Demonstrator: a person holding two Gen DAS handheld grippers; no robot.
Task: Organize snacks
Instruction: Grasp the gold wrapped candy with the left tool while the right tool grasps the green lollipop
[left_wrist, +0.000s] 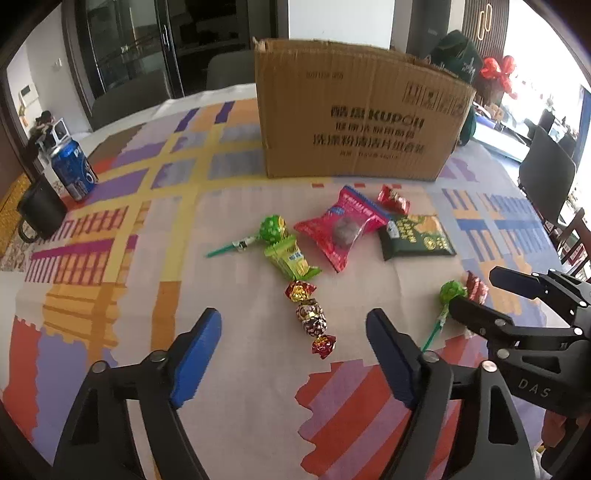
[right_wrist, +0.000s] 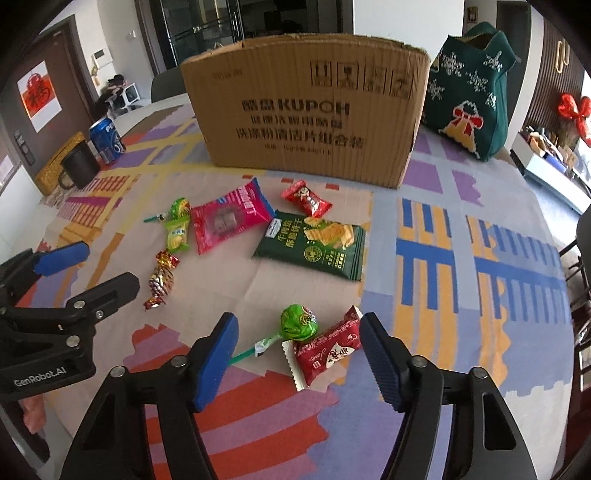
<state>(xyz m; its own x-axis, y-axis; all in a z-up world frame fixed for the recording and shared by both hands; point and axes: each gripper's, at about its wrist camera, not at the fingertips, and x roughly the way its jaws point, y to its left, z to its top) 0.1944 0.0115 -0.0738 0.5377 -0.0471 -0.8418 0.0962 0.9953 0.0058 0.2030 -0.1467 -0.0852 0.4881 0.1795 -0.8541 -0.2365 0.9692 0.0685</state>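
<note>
Snacks lie on a patterned tablecloth (left_wrist: 229, 369) in front of an open cardboard box (left_wrist: 354, 118) (right_wrist: 306, 122). My left gripper (left_wrist: 291, 325) (right_wrist: 92, 273) is open, and a foil-wrapped twist candy (left_wrist: 312, 315) (right_wrist: 162, 280) lies on the cloth between its blue pads, untouched. My right gripper (right_wrist: 299, 326) (left_wrist: 478, 291) is open around a green lollipop (right_wrist: 298, 323) (left_wrist: 452, 291) and a dark red packet (right_wrist: 327, 347), neither of them gripped. Further back lie a pink packet (left_wrist: 341, 229) (right_wrist: 229, 219), a dark green cracker pack (left_wrist: 417, 238) (right_wrist: 314, 245), a small red candy (right_wrist: 306, 197), a green packet (left_wrist: 291, 258) and a second lollipop (left_wrist: 271, 229).
A blue soda can (left_wrist: 74, 170) and a black mug (left_wrist: 40, 214) stand at the table's far left. A green knitted bag (right_wrist: 472, 92) sits to the right of the box. A dark chair (left_wrist: 546, 173) stands off the table's right edge.
</note>
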